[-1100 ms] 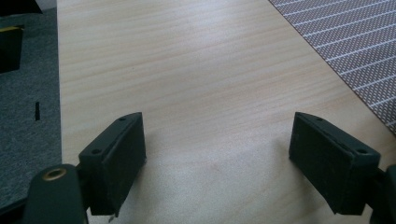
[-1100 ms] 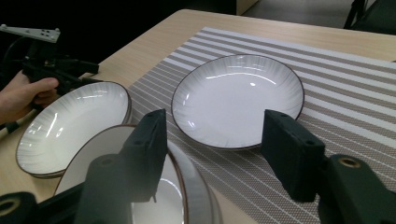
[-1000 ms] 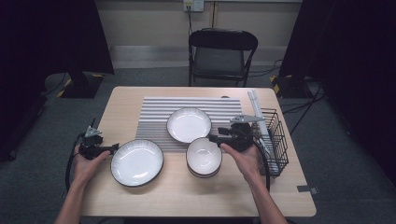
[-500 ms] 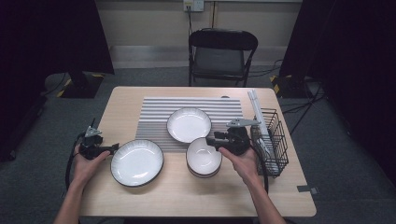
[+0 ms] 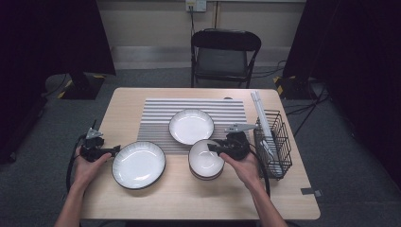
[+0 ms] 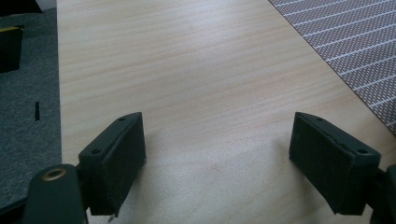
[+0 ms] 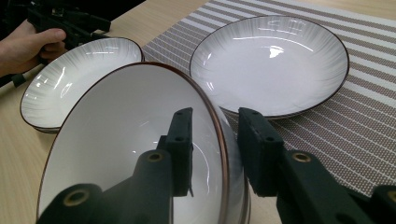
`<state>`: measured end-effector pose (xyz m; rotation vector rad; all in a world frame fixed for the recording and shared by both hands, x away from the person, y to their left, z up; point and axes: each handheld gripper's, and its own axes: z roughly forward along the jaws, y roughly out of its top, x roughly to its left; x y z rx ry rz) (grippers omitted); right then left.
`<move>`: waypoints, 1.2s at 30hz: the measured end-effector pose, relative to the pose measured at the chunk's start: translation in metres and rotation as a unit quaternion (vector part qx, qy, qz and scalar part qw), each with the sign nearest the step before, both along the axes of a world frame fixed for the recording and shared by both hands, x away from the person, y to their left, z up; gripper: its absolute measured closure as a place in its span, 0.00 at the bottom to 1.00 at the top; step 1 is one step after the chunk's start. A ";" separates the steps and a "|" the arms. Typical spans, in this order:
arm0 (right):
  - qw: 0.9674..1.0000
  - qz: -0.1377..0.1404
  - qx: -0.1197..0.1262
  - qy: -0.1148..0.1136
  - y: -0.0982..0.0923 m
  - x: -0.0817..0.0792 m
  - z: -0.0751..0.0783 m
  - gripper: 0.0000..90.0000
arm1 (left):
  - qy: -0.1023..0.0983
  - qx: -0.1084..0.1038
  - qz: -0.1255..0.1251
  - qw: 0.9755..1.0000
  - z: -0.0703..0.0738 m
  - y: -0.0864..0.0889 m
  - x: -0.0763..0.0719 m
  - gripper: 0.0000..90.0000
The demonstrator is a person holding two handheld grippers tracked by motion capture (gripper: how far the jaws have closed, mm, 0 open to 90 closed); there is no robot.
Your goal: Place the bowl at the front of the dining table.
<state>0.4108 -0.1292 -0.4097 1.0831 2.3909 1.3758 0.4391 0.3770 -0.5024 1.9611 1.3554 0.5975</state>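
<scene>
Bare table (image 5: 198,198), right claw (image 7: 215,140) astride bowl rim (image 7: 219,140)

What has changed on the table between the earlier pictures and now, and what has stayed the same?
The right gripper has edged left over the rim of the top bowl of the stack, and its jaws have just been closing, one inside the rim and one outside; whether they press it yet is unclear. The left gripper, the large plate, the plate on the mat and the wire rack stayed put.
</scene>
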 end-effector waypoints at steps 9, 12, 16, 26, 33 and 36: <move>0.999 -0.008 -0.029 -0.022 0.002 -0.001 -0.002 0.84 | 0.000 0.000 0.000 1.000 0.000 0.000 0.000 0.20; 0.999 -0.012 -0.035 -0.021 0.003 -0.002 -0.004 0.84 | 0.000 0.000 0.000 1.000 0.000 0.000 0.000 0.20; 0.999 -0.009 -0.039 -0.024 0.003 -0.002 -0.005 0.85 | 0.000 -0.001 0.001 1.000 0.000 0.000 0.000 0.20; 0.999 -0.012 -0.041 -0.024 0.002 -0.003 -0.005 0.87 | 0.000 -0.001 0.000 1.000 0.000 0.000 0.000 0.20; 0.999 -0.017 -0.042 -0.028 0.002 -0.005 -0.004 0.88 | 0.000 -0.001 0.000 1.000 0.000 0.000 0.000 0.20; 0.998 -0.018 -0.043 -0.030 0.002 -0.006 -0.003 0.88 | 0.000 0.000 0.000 1.000 0.000 0.000 0.000 0.20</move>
